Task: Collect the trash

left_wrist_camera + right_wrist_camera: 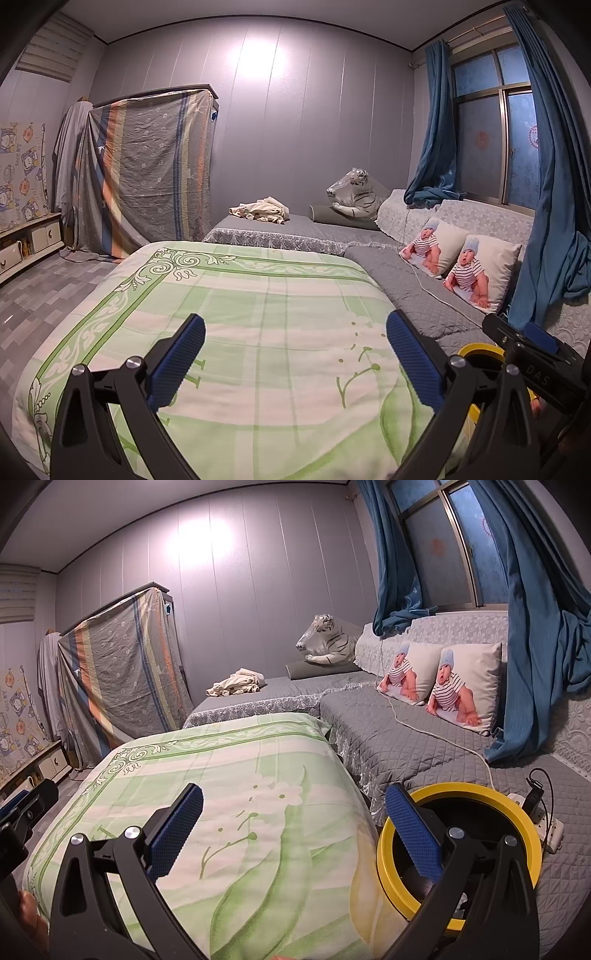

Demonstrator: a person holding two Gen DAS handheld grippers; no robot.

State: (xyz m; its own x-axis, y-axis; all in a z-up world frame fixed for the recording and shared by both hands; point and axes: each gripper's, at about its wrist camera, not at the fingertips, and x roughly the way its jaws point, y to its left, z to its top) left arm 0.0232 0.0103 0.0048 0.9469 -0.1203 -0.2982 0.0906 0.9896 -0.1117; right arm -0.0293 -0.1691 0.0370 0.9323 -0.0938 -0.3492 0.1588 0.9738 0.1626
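Both yours spread, empty: left gripper [295,354], right gripper [293,829]. Yellow-rimmed bin [517,812] beside right one. No trash visible on green quilt [258,295]; looks like search step, scan next.

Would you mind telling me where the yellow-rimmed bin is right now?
The yellow-rimmed bin sits low right in the right wrist view, between the green floral quilt and the grey sofa, beside a white power strip.

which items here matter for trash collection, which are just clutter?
Job:
yellow-rimmed bin
left gripper, open, empty
right gripper, open, empty

Lying about:
green quilt
baby-print cushions
plush tiger
crumpled cloth
power strip

No loose trash visible.
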